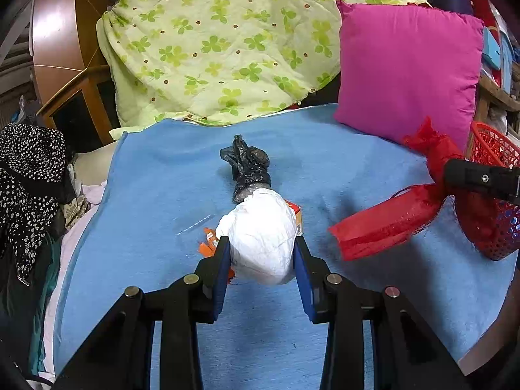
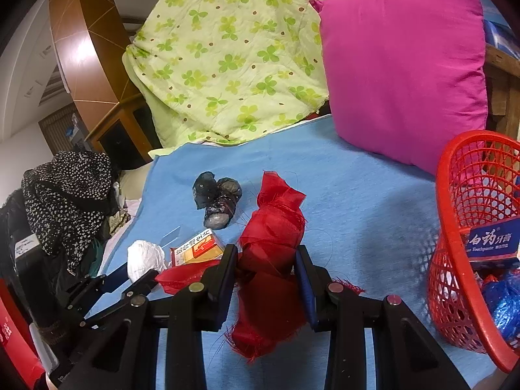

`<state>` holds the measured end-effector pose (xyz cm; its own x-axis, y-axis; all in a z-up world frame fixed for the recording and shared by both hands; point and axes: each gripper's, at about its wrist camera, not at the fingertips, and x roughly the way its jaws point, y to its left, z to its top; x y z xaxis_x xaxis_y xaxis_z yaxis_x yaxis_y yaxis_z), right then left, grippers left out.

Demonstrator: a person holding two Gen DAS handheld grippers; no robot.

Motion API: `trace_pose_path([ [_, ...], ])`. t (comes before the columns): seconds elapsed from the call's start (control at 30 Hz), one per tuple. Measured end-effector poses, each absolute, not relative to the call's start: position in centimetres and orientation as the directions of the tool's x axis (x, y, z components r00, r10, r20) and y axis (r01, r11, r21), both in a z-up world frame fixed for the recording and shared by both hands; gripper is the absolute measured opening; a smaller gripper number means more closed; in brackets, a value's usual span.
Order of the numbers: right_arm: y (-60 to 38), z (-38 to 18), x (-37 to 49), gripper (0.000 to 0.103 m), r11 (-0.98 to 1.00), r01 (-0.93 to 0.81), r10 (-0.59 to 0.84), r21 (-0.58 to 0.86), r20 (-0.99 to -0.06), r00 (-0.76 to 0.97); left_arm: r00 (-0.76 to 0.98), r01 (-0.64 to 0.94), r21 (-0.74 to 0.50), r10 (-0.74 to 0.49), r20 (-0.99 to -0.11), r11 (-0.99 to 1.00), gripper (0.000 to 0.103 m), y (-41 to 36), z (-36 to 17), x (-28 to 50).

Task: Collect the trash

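My left gripper [image 1: 262, 242] is shut on a crumpled white paper ball [image 1: 260, 227] just above the blue blanket [image 1: 156, 195]. The right wrist view shows the same gripper [image 2: 138, 273] and ball [image 2: 144, 256] at its left. My right gripper [image 2: 266, 248] is shut on a red fabric bundle [image 2: 273, 227], which hangs out both ends of the jaws. The bundle [image 1: 386, 227] also appears at the right of the left wrist view. On the blanket lie a black plastic wad [image 1: 248, 165] [image 2: 217, 201] and an orange box [image 2: 198, 248]. A red mesh basket [image 2: 455, 195] stands at the right.
The basket holds a blue toothpaste box [image 2: 494, 240] and a blue crinkled wad [image 2: 503, 302]. A pink pillow [image 1: 409, 68] and a green clover quilt [image 1: 221, 45] lie behind. A black dotted garment [image 1: 29, 175] is heaped off the blanket's left edge. Orange scraps [image 1: 208, 243] lie by the ball.
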<state>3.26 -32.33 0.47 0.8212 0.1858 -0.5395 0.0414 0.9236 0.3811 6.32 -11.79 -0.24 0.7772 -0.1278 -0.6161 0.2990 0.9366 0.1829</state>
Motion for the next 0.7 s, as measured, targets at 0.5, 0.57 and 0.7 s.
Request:
trace_pose_path([
  [0.5, -33.4, 0.6, 2.9, 0.038, 0.924, 0.052, 0.172, 0.379, -0.534, 0.828, 0.772, 0.322, 0.18, -0.148, -0.618, 0.929, 0.039, -13.0, -0.3, 6.0],
  [0.57, -33.6, 0.6, 2.8, 0.038, 0.924, 0.054, 0.169, 0.378, -0.532, 0.83, 0.772, 0.325, 0.18, -0.151, -0.617, 0.929, 0.039, -13.1, -0.3, 5.9],
  [0.7, -33.6, 0.8, 2.5, 0.038, 0.924, 0.062, 0.161, 0.378, -0.529, 0.834, 0.772, 0.328, 0.18, -0.153, -0.617, 0.927, 0.039, -13.3, -0.3, 5.8],
])
